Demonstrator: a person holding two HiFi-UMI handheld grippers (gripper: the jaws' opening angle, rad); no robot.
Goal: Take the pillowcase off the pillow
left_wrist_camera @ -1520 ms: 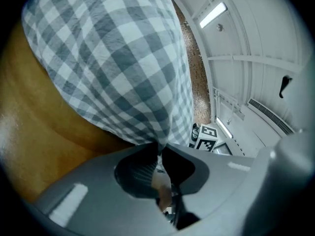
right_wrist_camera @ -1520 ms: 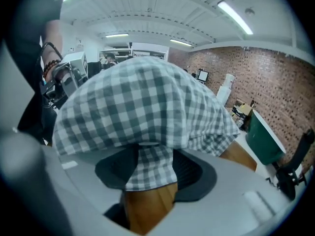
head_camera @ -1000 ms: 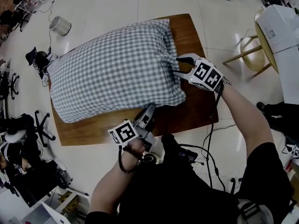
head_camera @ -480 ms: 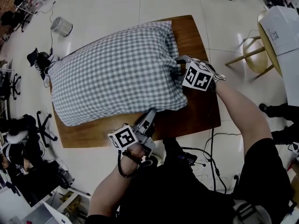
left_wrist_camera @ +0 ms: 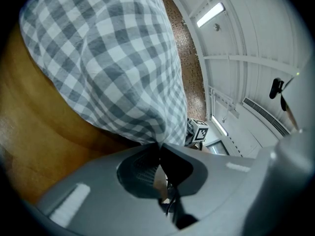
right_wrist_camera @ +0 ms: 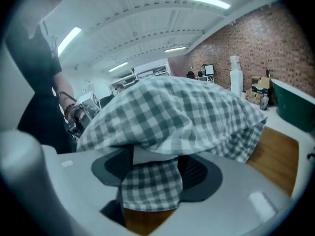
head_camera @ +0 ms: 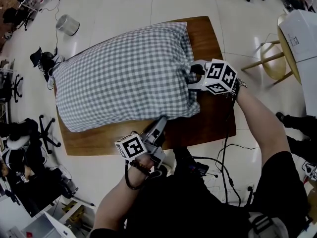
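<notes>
Pillowcase (head_camera: 124, 78) is pinched in the left gripper (head_camera: 162, 121).

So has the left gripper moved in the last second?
No. The left gripper is where it was against the table and its near edge, jaws shut on the pillowcase.

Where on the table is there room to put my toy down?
The pillow covers most of the table. Bare wood: the strip along the near edge, left of the left claw, and the two right-hand corners. Between those corners, at the pillow's end, it is crowded.
</notes>
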